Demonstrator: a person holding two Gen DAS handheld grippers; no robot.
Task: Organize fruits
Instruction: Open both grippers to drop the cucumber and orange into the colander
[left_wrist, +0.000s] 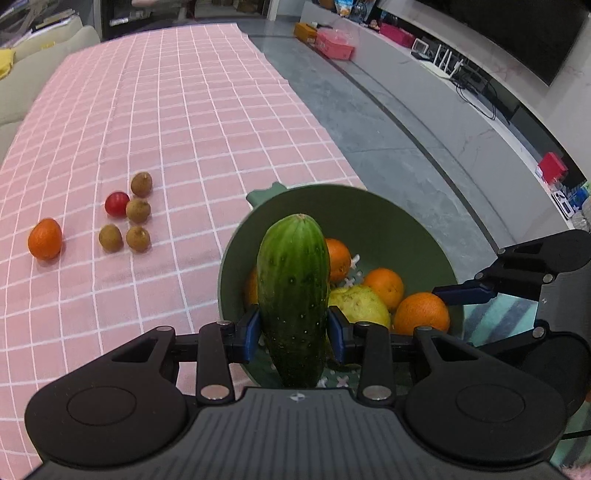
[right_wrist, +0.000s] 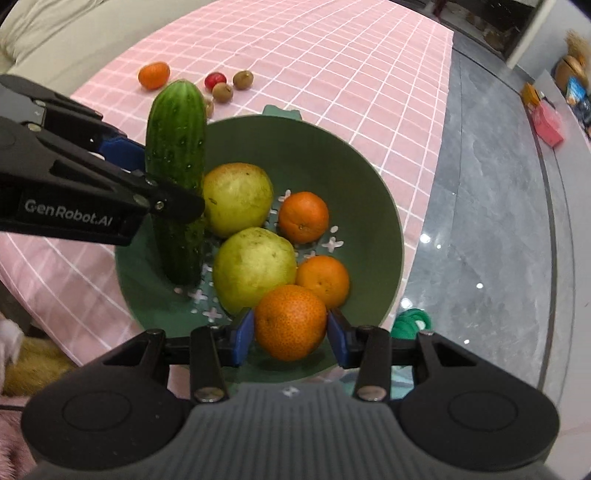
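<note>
My left gripper (left_wrist: 293, 328) is shut on a green cucumber (left_wrist: 293, 291), held upright over the left side of the green bowl (left_wrist: 369, 210); it also shows in the right wrist view (right_wrist: 177, 166). My right gripper (right_wrist: 290, 332) is shut on an orange (right_wrist: 290, 321) at the bowl's near rim (right_wrist: 388, 229). In the bowl lie two yellow-green guavas (right_wrist: 236, 197) (right_wrist: 253, 267) and two more oranges (right_wrist: 303, 217) (right_wrist: 323, 280). On the pink checked cloth (left_wrist: 166, 110) lie a small orange (left_wrist: 45, 238), a red cherry tomato (left_wrist: 116, 204) and several brown longans (left_wrist: 138, 209).
The table edge runs just right of the bowl, with grey floor (left_wrist: 406, 147) beyond. A green rope (right_wrist: 412, 322) lies on the floor by the bowl. Pink and orange boxes (left_wrist: 334, 44) sit on a low shelf at the far right. A beige sofa (left_wrist: 22, 85) borders the table's left.
</note>
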